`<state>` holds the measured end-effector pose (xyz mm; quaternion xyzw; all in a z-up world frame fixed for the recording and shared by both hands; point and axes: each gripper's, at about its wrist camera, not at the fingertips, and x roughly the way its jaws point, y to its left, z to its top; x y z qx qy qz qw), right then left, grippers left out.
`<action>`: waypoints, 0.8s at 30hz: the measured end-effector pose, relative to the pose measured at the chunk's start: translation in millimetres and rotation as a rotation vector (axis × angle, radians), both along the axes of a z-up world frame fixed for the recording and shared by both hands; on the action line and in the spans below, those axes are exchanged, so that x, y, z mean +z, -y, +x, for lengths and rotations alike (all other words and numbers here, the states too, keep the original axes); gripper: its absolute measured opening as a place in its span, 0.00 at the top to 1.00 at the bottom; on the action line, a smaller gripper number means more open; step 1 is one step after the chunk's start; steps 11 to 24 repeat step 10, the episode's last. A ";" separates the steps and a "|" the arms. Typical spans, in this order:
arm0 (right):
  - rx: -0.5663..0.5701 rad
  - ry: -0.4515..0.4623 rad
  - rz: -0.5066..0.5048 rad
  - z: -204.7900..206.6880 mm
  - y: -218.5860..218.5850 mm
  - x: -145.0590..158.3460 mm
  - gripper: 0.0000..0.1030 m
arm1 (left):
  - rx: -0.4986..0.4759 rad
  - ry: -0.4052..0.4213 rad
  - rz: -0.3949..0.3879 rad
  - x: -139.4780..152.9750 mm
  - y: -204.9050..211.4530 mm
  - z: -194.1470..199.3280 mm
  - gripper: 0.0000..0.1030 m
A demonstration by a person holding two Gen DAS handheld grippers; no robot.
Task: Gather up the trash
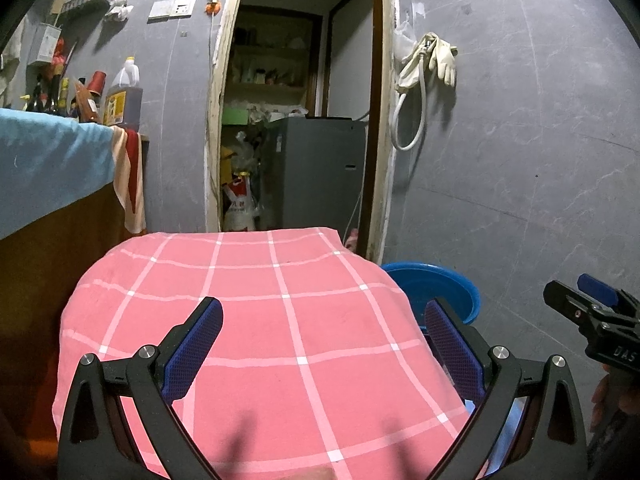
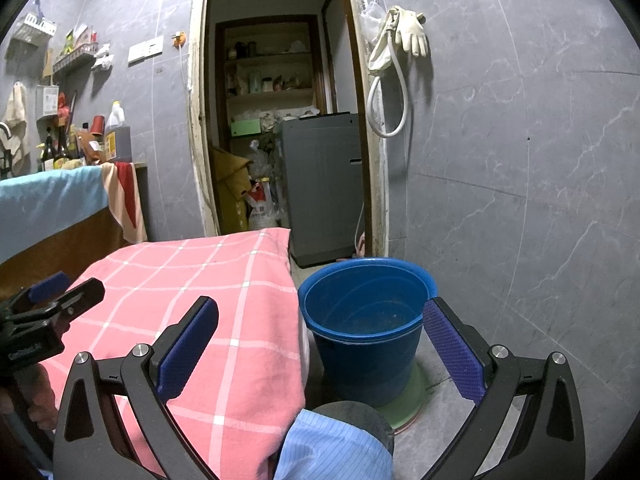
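Note:
My left gripper (image 1: 323,312) is open and empty, held above a table covered with a pink checked cloth (image 1: 256,320). My right gripper (image 2: 320,312) is open and empty, over the table's right edge (image 2: 280,312) and beside a blue bucket (image 2: 366,320) that stands on the floor. The bucket looks empty inside; its rim also shows in the left wrist view (image 1: 440,284). The right gripper shows at the right edge of the left wrist view (image 1: 588,300). The left gripper shows at the left edge of the right wrist view (image 2: 60,294). No loose trash shows on the cloth.
A counter under a blue cloth (image 1: 48,168) stands at the left with bottles and an oil jug (image 1: 124,96). An open doorway (image 1: 296,100) leads to a storage room with a grey appliance (image 2: 324,184) and bags. Gloves and a hose (image 2: 400,48) hang on the grey wall.

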<state>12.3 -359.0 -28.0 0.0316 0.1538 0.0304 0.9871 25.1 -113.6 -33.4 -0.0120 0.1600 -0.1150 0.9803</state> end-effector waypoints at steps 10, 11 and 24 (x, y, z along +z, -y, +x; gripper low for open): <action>0.000 -0.001 0.002 0.0 -0.4 0.1 0.00 | 0.006 -0.010 0.005 1.2 -1.8 2.1 0.04; 0.000 -0.001 0.002 0.0 -0.4 0.1 0.00 | 0.006 -0.010 0.005 1.2 -1.8 2.1 0.04; 0.000 -0.001 0.002 0.0 -0.4 0.1 0.00 | 0.006 -0.010 0.005 1.2 -1.8 2.1 0.04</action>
